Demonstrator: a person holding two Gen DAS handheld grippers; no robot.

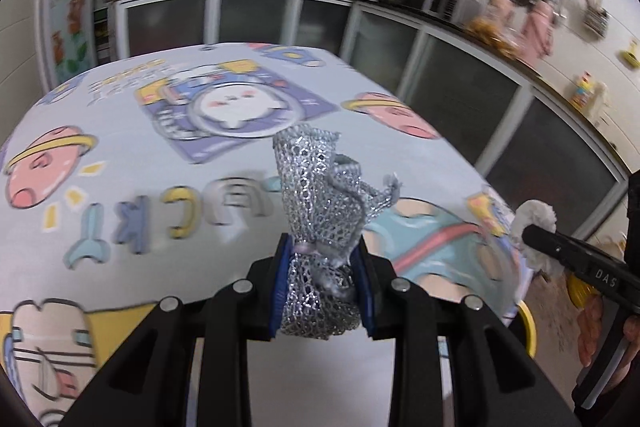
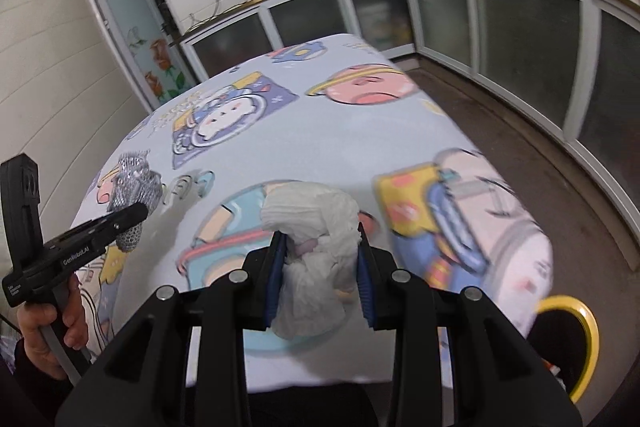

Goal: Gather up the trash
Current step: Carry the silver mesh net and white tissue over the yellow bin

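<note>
While both claws hold trash above the cartoon tablecloth (image 2: 320, 131):
left gripper (image 1: 322, 267) clamps silver mesh wrap (image 1: 320, 195), long axis pointing up and away; right gripper (image 2: 320, 267) pinches crumpled white tissue (image 2: 316, 227); "GenRobot.AI" readable.

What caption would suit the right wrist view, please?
Right claw clamps crumpled white tissue above the cartoon tablecloth.

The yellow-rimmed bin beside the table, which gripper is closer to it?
Right. The right gripper, holding crumpled white tissue, is near the yellow-rimmed bin; the left gripper, holding silver mesh, is farther away.
</note>
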